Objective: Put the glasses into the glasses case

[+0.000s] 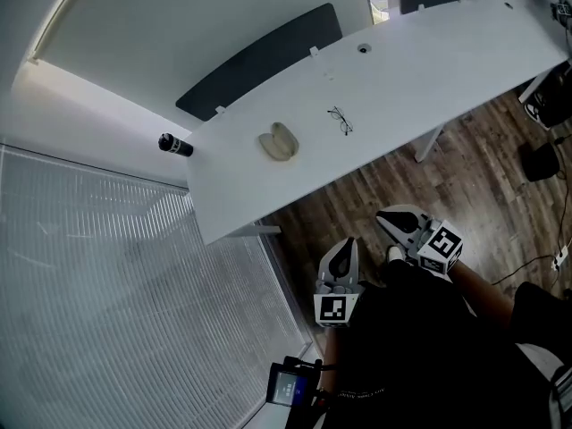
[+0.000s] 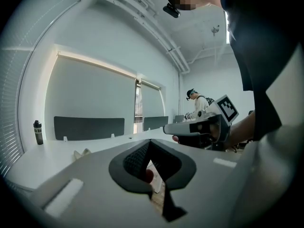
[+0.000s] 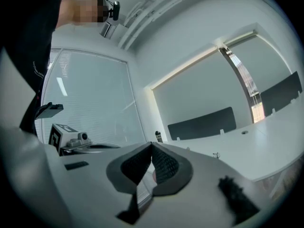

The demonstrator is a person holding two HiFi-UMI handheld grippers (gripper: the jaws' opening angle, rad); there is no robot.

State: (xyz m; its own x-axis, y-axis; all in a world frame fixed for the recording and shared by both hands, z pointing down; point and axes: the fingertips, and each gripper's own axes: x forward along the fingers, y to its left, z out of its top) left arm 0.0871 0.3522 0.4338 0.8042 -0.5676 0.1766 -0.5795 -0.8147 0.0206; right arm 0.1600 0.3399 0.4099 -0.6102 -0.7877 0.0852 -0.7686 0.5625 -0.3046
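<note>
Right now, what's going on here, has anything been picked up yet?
Nothing is picked up. A person stands back from the white table, holding the left gripper and the right gripper close to the body, short of the table edge. Both have their fingers together and hold nothing. The glasses lie on the table, and the beige case sits apart from them to their left, seemingly open. The task has not started.

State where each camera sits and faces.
Head view: on the head, steeply down at table, glasses, case; left gripper, right gripper below.
Left gripper view: on that gripper, level across the table; jaws shut; right gripper shows.
Right gripper view: on that gripper, toward the blinds; jaws shut; left gripper shows.
All share the bottle.
</note>
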